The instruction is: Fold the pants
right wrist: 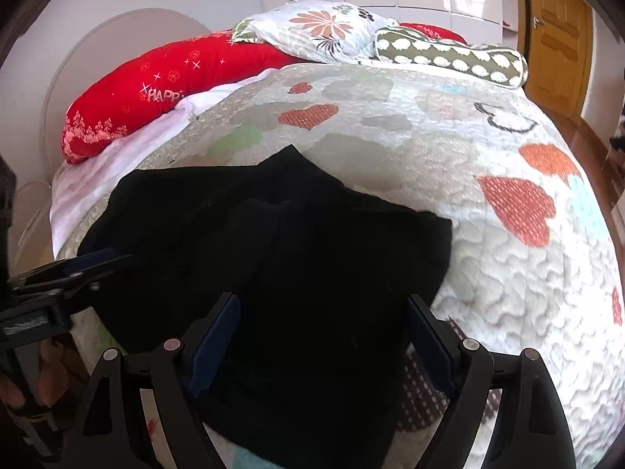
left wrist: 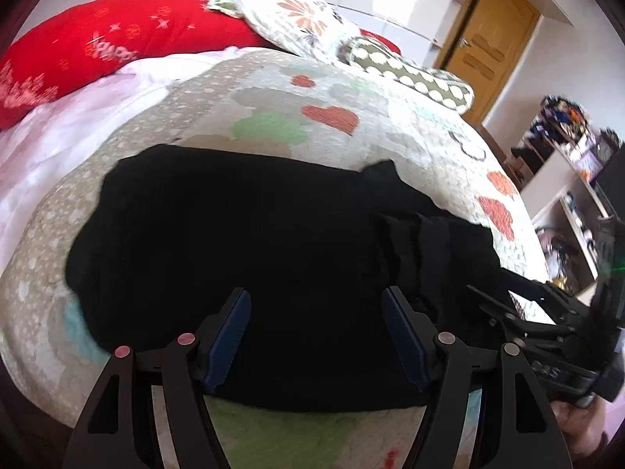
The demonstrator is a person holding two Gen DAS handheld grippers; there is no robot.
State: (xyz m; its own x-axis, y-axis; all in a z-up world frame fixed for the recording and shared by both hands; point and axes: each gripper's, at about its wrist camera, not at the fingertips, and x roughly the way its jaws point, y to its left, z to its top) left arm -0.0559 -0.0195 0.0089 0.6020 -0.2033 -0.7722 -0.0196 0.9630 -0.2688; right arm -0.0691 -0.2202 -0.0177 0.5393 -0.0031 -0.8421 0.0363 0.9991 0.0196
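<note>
Black pants (left wrist: 250,234) near the quilted bed's (left wrist: 390,133) front edge, folds lost in darkness.
Left gripper (left wrist: 316,312) and right gripper (right wrist: 322,316) hover spread above, grasping nothing.

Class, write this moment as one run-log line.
task: fold pants | left gripper: open, empty | right gripper: open, empty | black pants: lying on quilt, partly folded

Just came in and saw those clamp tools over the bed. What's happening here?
A person is folding black pants on the quilted bedspread, holding a gripper in each hand. The left gripper and the right gripper both hover over the near edge of the pants with jaws open, gripping nothing. The pants lie in a bunched, partly folded heap. Pillows, including a red pillow, sit at the head of the bed.
</note>
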